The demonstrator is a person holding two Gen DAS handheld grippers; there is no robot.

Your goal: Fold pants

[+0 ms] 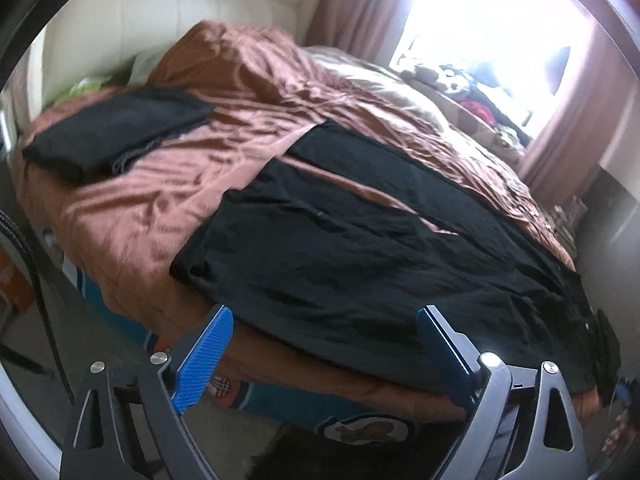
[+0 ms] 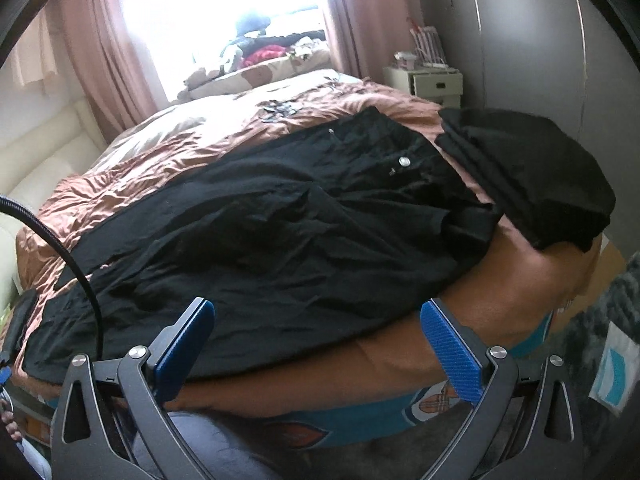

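Note:
Black pants lie spread flat across the near side of a bed with a brown satin cover. In the right wrist view the pants show a waist button toward the right. My left gripper hangs open just before the pants' near edge, over the side of the bed, with nothing between its blue fingers. My right gripper is open too, close to the near hem of the pants, holding nothing.
A folded black garment lies on the bed's far left; a stack of folded dark clothes sits at the bed corner. Cream headboard, pink curtains, a bedside cabinet and a grey wardrobe surround the bed.

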